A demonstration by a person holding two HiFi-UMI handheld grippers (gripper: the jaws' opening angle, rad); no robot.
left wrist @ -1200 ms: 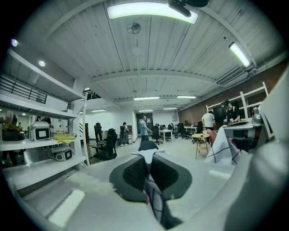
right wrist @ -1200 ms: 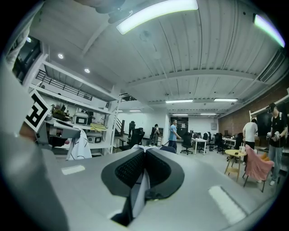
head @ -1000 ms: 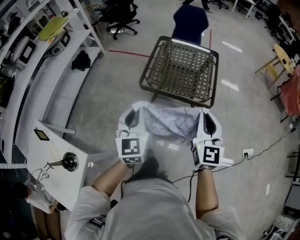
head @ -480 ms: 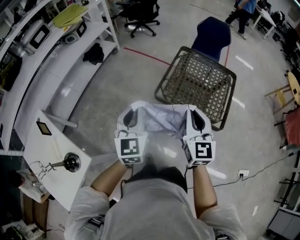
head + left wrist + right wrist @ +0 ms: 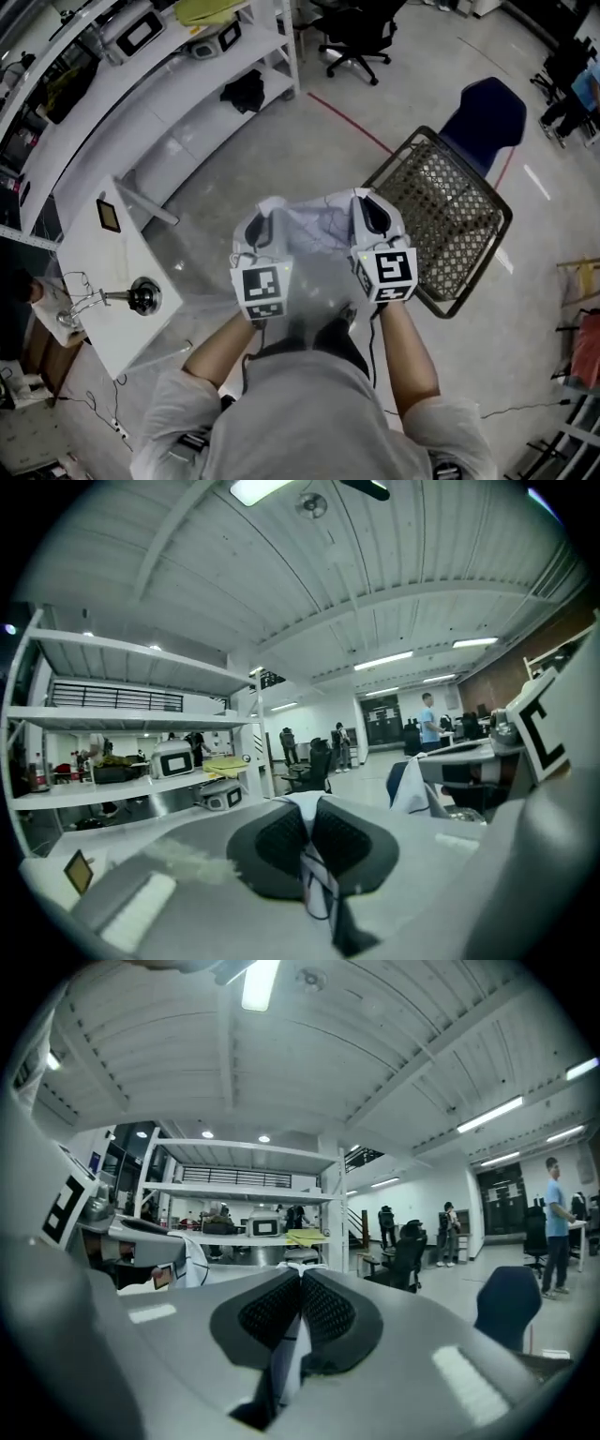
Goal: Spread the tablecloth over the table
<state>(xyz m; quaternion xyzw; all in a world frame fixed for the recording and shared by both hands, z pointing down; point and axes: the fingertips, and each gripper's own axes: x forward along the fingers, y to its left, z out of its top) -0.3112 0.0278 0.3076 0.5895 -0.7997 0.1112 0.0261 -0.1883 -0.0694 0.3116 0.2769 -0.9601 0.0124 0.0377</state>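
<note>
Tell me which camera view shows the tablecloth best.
The head view: the bunched tablecloth shows most fully there, held between the left tongs and right tongs. Each gripper view shows only a thin pinched strip between its own shut jaws.

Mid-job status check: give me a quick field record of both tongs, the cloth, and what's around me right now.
left tongs: shut on a fold of the tablecloth
right tongs: shut on another fold of the same cloth
tablecloth: bunched between the two tongs, held up off the floor, not spread
white table: to the person's left, no cloth on it; a metal stand and a small flat device sit on it
wicker chair: ahead to the right
task stage: spreading not yet begun
</note>
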